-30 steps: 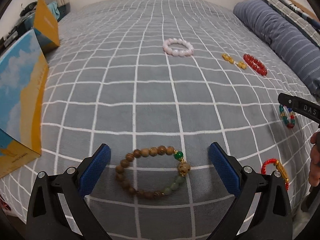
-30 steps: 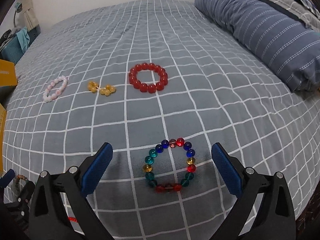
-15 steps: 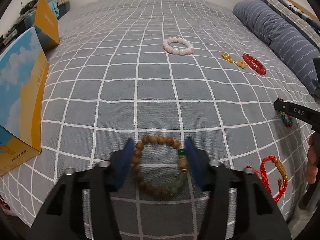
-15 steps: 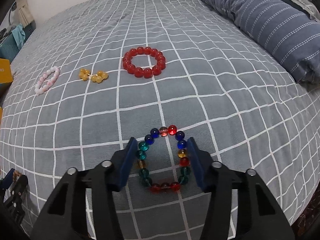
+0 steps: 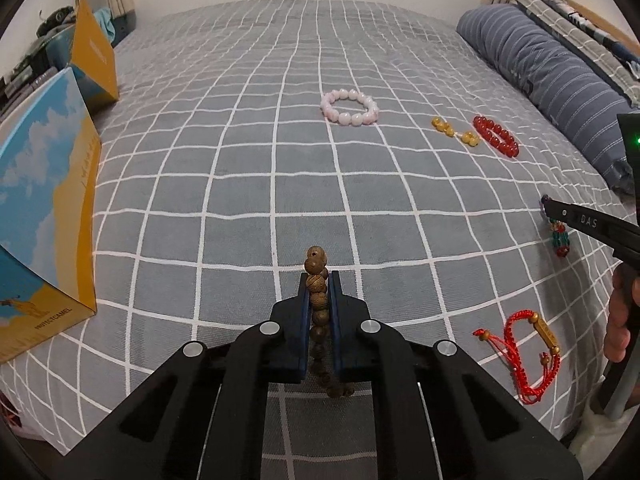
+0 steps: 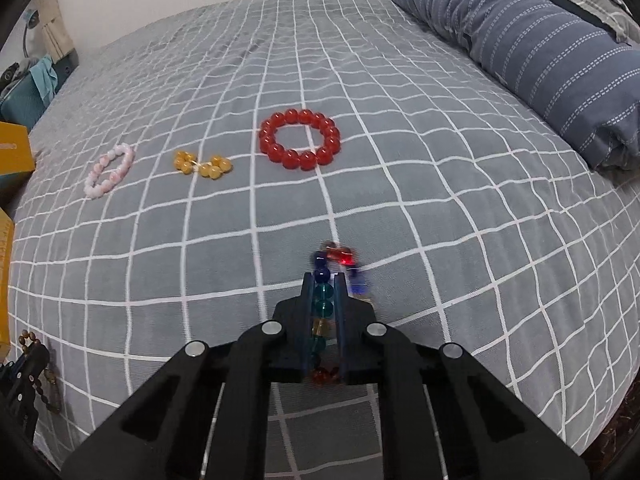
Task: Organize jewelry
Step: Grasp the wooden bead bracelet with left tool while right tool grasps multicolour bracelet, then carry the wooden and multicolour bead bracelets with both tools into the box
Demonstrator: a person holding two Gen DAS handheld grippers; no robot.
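Jewelry lies spread on a bed [image 5: 248,168] covered in grey fabric with a white grid. Left tongs [image 5: 319,292] have just closed and now pinch a wooden-bead bracelet [image 5: 317,280], squeezed flat into a line of round brown beads. Right tongs [image 6: 323,294] likewise have just closed on a glossy multicoloured glass-bead bracelet [image 6: 322,307]; its far end is blurred. Loose on the bed: pink bead bracelet [image 5: 350,107], amber beads [image 5: 454,131], red bead bracelet [image 6: 300,139], red woven cord bracelet [image 5: 528,350]. Striped blue bolster [image 6: 532,48] at the right. A cardboard box [image 5: 44,216] at the left apparently reads "PROTECTCAMEL".
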